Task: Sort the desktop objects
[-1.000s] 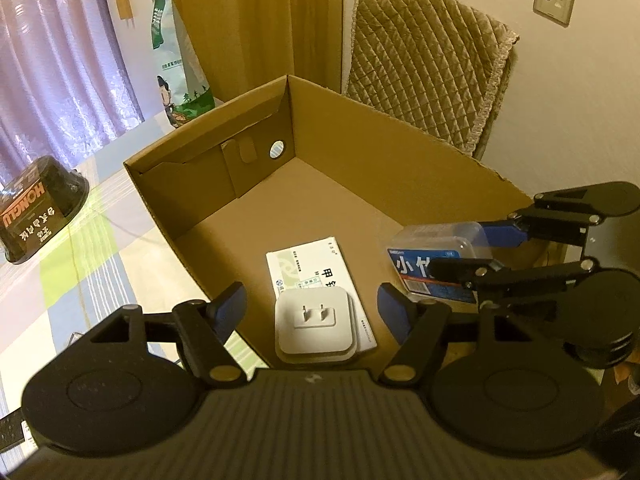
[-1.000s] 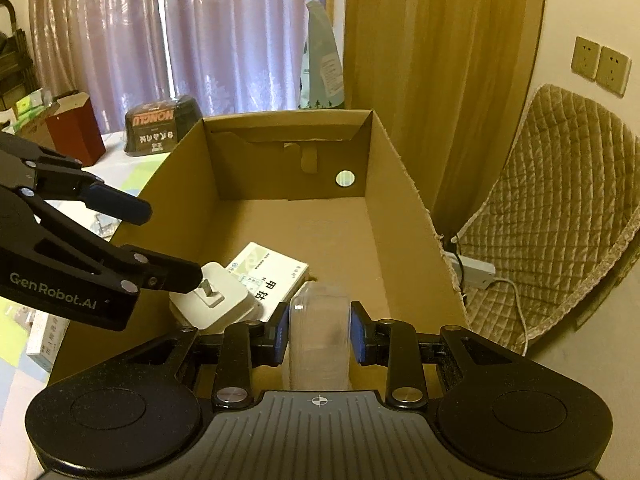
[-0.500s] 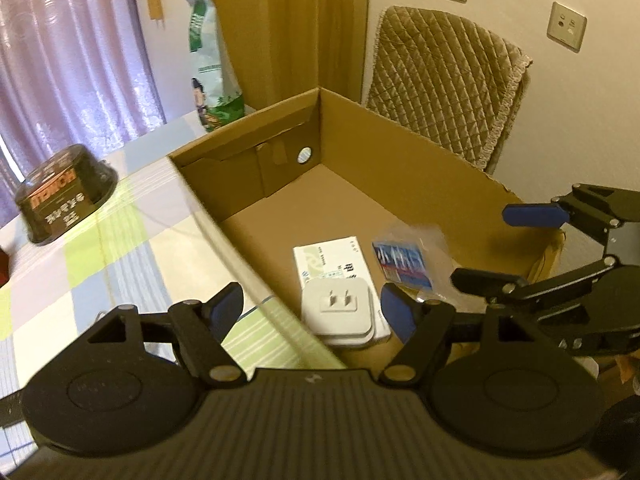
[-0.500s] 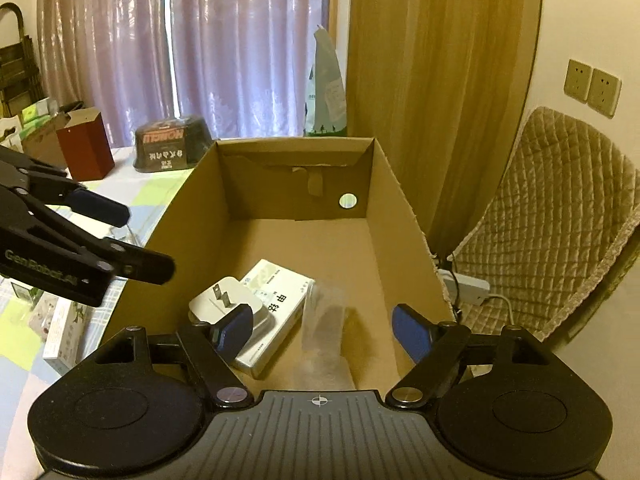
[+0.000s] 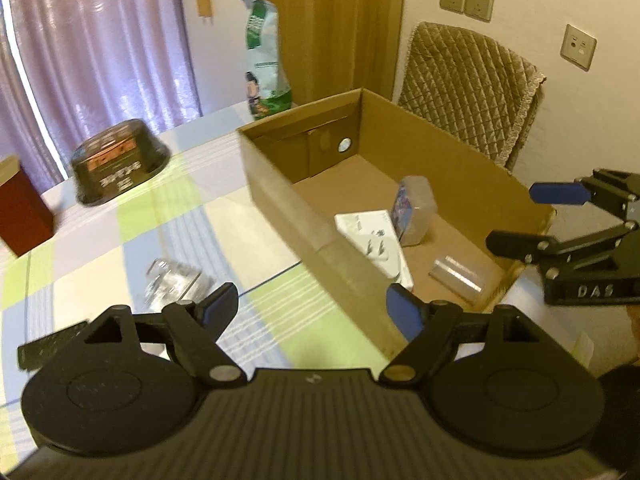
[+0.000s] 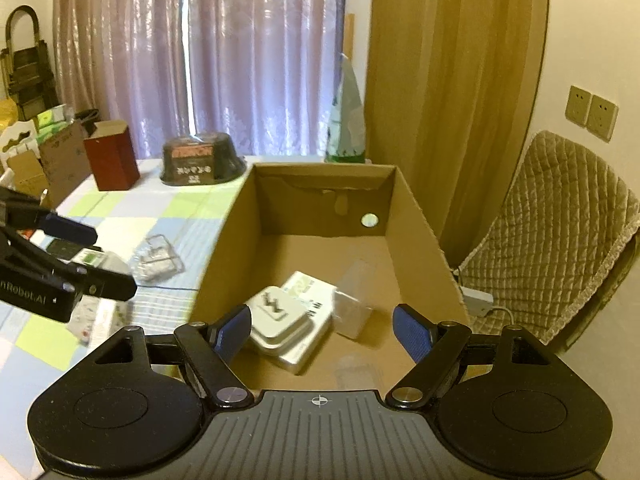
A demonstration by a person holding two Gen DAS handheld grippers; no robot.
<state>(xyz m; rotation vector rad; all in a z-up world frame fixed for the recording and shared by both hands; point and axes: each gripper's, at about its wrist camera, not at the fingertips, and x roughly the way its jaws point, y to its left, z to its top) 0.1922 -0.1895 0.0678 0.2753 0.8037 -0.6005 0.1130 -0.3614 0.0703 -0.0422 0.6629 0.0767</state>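
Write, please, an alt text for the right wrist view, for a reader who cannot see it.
The open right gripper points into an open cardboard box that holds a white plug adapter on a white packet and a clear plastic case. To the left, the open left gripper hangs over a checked tablecloth.

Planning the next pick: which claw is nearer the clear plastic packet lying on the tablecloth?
Left. The left claw hangs just beside the clear packet; the right claw is over the cardboard box.
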